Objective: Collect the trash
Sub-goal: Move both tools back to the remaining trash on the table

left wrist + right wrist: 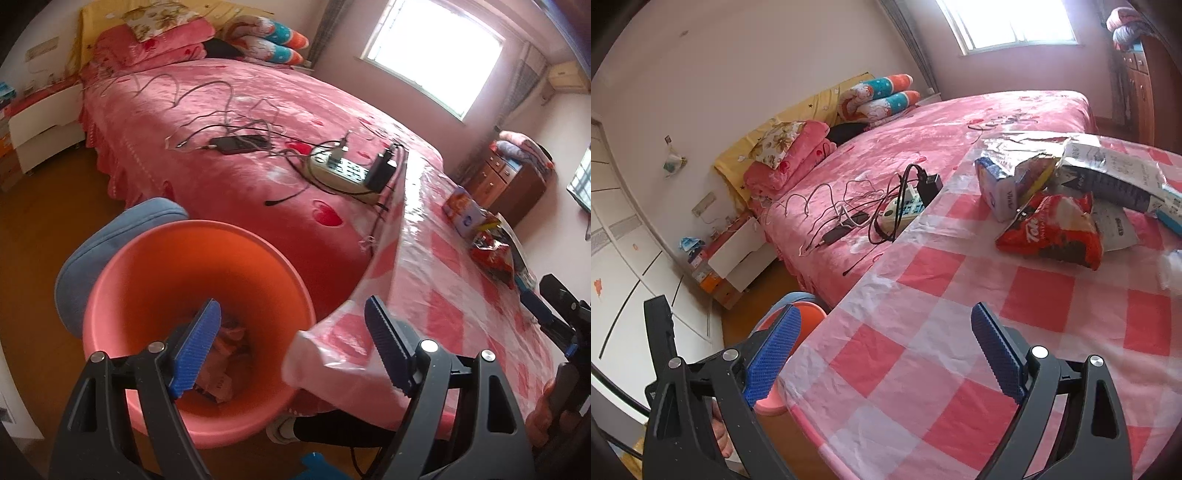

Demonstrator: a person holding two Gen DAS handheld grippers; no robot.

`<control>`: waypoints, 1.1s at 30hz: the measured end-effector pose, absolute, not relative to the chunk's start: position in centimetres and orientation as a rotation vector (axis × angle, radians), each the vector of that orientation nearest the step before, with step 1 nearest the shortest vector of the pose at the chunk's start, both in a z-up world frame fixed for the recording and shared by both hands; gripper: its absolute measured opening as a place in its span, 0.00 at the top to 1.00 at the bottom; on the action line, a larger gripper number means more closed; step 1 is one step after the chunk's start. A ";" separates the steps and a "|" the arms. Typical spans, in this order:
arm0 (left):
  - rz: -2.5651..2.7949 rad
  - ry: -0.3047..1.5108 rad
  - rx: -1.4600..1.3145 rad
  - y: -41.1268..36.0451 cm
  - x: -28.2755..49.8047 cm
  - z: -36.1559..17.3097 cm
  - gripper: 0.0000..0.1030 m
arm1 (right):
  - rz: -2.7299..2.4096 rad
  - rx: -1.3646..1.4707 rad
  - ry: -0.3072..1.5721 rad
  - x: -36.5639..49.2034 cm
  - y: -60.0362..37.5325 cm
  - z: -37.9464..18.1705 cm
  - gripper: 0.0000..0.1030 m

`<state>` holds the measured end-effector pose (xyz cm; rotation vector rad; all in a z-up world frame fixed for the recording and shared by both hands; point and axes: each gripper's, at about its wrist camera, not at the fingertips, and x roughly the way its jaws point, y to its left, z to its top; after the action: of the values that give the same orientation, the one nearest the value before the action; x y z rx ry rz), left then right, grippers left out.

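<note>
Hovering above the pink bin (155,258), the left gripper (291,347) is spreading its jaws wide, gripping nothing; crumpled paper (225,343) is lying inside the bin. Further right, the right gripper (886,350) is gaping empty over the checked tablecloth (960,295), where a red snack bag (1052,229) and blue-white box (997,188) are sitting.

Left tool (291,345) at lower centre of its frame, blue pads spread wide, nothing between them, right tool (886,354) likewise parted and empty, low in its frame
</note>
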<state>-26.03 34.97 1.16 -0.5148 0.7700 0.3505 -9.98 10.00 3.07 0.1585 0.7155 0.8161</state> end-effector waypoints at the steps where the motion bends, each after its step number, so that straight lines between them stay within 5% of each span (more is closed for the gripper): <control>1: 0.345 0.771 -0.511 34.8 -25.9 1.2 0.21 | 0.813 0.158 0.712 -9.9 9.8 3.1 0.10; 33: 0.154 0.823 -0.383 25.0 -19.4 3.9 0.21 | 0.709 0.262 0.665 -7.6 0.6 2.3 0.10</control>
<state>-19.45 25.05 3.93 -0.3829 0.8232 0.1544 -7.59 0.63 2.30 0.2620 0.6651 0.7091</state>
